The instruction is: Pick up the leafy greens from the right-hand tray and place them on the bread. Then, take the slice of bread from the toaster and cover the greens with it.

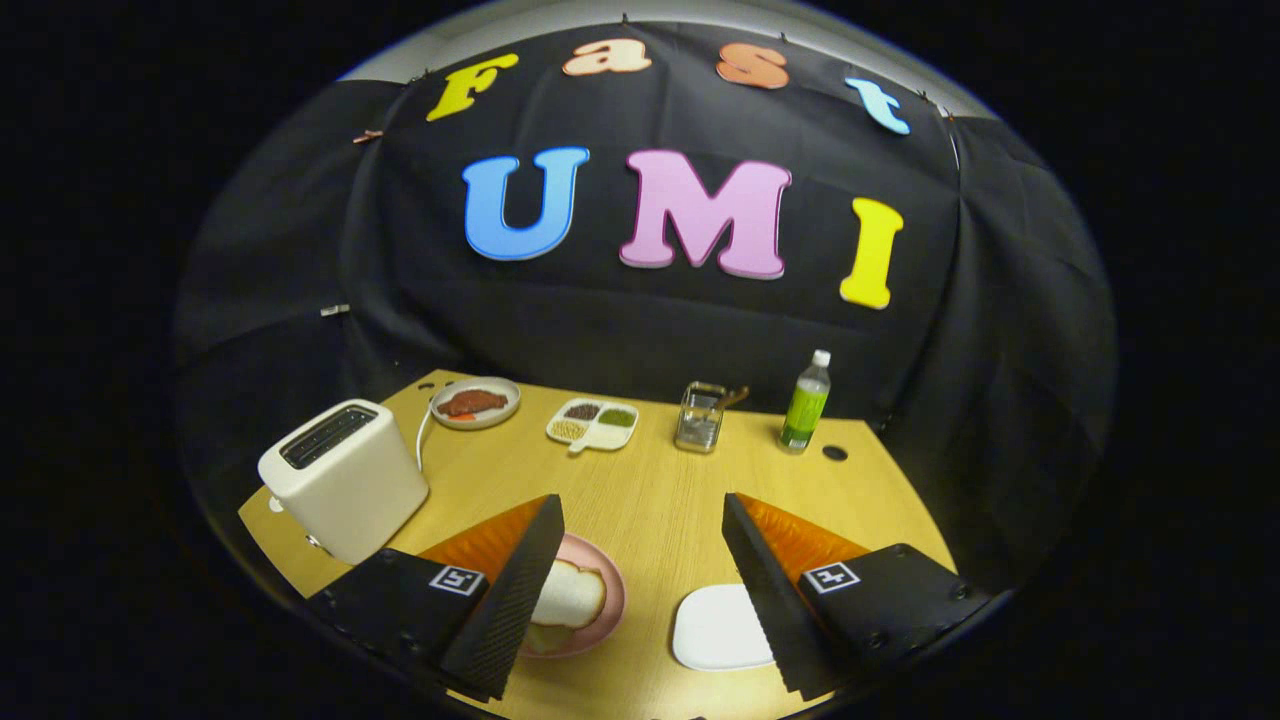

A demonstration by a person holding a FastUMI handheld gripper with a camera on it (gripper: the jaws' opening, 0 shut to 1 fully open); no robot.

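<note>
On a pink plate (617,585) at the near edge of the worktop (650,470) lies a pale slice of bread (572,592), partly hidden behind the tool's left finger. A tan edge peeks out beneath it, which looks like a second slice underneath. Whether greens sit between the two cannot be told from here. The bread lies close in, to the left of the gap between the fingers, its long side running roughly away from the viewer. The tool (642,500) is released: its two fingers are spread wide with nothing between them but bare wood. By the right finger, partly behind it, sits the white tray (715,628), and its visible surface is plain white. The cream toaster (345,475) stands farther back on the left, just beyond the plate, with dark slots on top. What they contain cannot be made out. This would fit a finished sandwich, though the stack is too hidden to be sure. Along the back stand a dish of meat (475,403), a divided dish (592,423), a glass container (700,417) and a green bottle (805,405).
</note>
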